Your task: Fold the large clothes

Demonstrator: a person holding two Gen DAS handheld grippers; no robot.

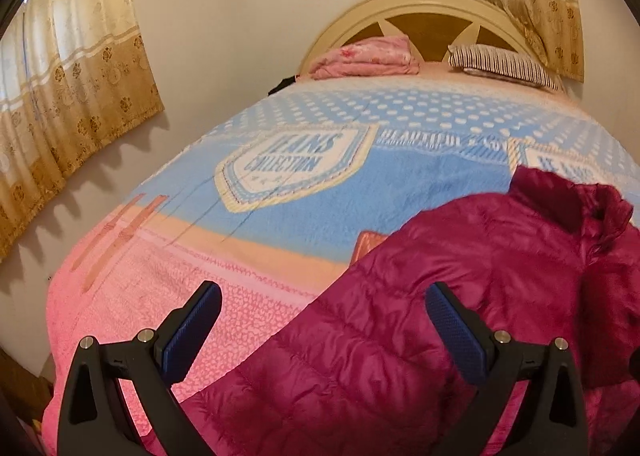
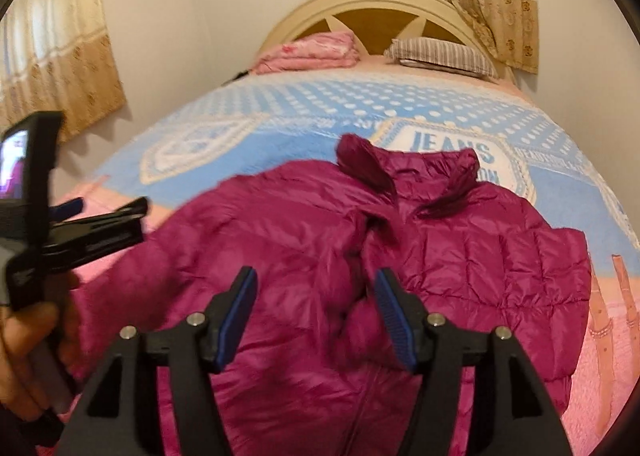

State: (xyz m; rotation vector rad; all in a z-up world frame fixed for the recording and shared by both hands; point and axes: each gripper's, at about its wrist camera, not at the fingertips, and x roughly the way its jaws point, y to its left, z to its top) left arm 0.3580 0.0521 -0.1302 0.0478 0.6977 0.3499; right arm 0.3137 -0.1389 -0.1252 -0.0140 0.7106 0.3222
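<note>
A magenta quilted puffer jacket [image 2: 460, 256] lies spread on the bed, collar toward the headboard. It also shows in the left wrist view [image 1: 460, 276], at the lower right. My left gripper [image 1: 324, 296] is open and empty, hovering over the jacket's left edge and the pink blanket. My right gripper [image 2: 316, 284] is open and empty, just above the jacket's front near the zipper. The left gripper also shows in the right wrist view [image 2: 80, 224], held in a hand at the left edge.
The bed has a blue and pink blanket [image 1: 280, 196] with a "JEANS COLLECTION" print. A folded pink cloth [image 1: 368, 56] and a striped pillow [image 1: 504, 64] lie by the cream headboard [image 1: 400, 8]. Curtains [image 1: 72, 96] hang on the wall at left and behind the headboard.
</note>
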